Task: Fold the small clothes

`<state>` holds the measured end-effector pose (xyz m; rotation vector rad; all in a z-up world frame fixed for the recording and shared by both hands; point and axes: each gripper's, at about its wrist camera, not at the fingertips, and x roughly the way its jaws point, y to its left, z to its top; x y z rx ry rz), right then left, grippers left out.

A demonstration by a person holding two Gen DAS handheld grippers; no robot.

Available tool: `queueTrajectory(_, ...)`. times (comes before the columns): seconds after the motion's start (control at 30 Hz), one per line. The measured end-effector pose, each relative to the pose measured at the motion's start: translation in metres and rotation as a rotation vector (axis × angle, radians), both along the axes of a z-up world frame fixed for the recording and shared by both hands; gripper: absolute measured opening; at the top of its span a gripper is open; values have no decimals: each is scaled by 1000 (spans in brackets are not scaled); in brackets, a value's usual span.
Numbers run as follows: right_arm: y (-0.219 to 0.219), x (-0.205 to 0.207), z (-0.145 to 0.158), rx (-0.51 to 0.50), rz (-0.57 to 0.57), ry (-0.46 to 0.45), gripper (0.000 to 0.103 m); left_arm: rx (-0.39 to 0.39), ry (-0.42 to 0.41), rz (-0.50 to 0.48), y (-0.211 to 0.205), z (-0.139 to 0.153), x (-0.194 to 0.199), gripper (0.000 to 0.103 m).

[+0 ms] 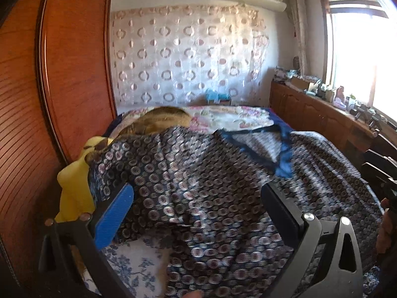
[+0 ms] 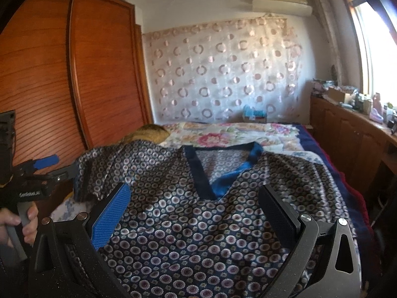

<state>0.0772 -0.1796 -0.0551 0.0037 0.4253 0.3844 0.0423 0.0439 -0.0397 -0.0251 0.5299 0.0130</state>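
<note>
A dark blue top printed with small round flowers [image 2: 188, 223], with a plain blue V-neck band [image 2: 198, 173], lies spread on the bed, neck away from me. It also fills the left wrist view [image 1: 198, 186]. My left gripper [image 1: 196, 198] is open above the top's left part, near its left sleeve. The right wrist view shows the left gripper [image 2: 52, 166] at the left sleeve edge. My right gripper [image 2: 193, 203] is open and empty above the middle of the top, just below the neckline.
A wooden wardrobe [image 2: 74, 74] stands close on the left. A floral quilt [image 2: 223, 134] and a brown cushion [image 2: 148, 134] lie at the bed's far end. A yellow soft thing [image 1: 74, 181] sits at the bed's left edge. A cluttered wooden cabinet [image 2: 347, 134] runs under the window at right.
</note>
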Motion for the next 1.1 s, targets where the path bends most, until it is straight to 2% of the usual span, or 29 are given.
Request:
queueTrajectory(0.3, 26, 35, -17, -47, 82, 38, 103, 10, 31, 42, 40, -12, 28, 103)
queueTrajectory(0.7, 51, 81, -45, -71, 169, 153, 103, -72, 62, 64, 111, -20, 59, 102)
queueTrajectory(0.9, 63, 104, -58, -89, 205, 215, 103, -113, 97, 74, 139, -25, 81, 90)
queueTrajectory(0.97, 65, 111, -59, -86, 214, 230, 103, -117, 107, 76, 146, -27, 88, 77)
queueTrajectory(1.0, 66, 115, -59, -84, 218, 235, 103, -119, 116, 81, 149, -29, 92, 75)
queueTrajectory(1.07, 68, 122, -59, -83, 223, 241, 103, -124, 127, 80, 153, -34, 94, 54)
queueTrajectory(1.1, 69, 125, -59, -80, 225, 244, 103, -123, 134, 83, 155, -37, 94, 52)
